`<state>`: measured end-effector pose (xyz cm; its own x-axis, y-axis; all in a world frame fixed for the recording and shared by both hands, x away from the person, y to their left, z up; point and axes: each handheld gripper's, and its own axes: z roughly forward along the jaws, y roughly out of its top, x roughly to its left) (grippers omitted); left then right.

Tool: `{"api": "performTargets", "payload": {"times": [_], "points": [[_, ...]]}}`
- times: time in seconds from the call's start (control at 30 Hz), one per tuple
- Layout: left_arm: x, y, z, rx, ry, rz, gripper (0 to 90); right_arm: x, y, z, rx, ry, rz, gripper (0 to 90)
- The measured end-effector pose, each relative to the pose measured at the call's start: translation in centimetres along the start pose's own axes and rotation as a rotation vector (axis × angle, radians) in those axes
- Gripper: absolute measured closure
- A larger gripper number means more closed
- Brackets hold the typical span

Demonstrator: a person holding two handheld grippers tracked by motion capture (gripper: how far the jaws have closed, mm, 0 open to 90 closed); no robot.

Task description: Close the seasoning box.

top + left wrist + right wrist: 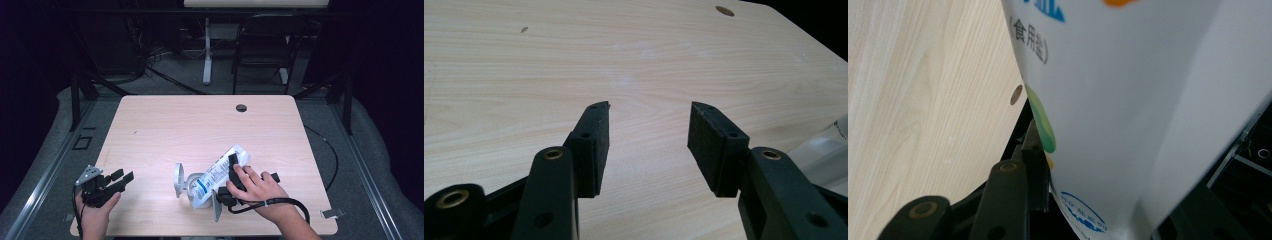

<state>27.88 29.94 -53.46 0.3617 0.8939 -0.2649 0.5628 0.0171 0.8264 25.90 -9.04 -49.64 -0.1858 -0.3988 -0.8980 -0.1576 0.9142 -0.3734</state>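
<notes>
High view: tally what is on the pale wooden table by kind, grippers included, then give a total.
Black two-jaw grippers: 2, the left gripper and the right gripper
White printed plastic pouch: 1
White round container with its lid open: 1
Total: 4

**Colours on the worktop**

The worktop (165,125) is pale wood with fine grain and a dark round hole (241,108) near its far edge. The pouch (1128,100) is white with blue print, a blue label band, a green patch and orange touches. Both tools, left (648,145) and right (233,162), are black; the left bears a grey plate (88,175), with brass-coloured rivets
</notes>
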Motion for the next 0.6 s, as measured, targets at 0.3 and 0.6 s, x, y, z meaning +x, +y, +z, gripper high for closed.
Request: {"api": "performTargets", "payload": {"times": [0.3,0.6], "points": [[-0.02,0.00,0.00,0.000,0.000,0.001,51.7,0.10,-0.02,-0.04,0.002,0.005,0.009,64.5],[-0.01,0.01,-0.02,0.004,-0.001,0.001,51.7,0.21,-0.02,-0.02,0.002,0.011,0.019,65.4]]}}
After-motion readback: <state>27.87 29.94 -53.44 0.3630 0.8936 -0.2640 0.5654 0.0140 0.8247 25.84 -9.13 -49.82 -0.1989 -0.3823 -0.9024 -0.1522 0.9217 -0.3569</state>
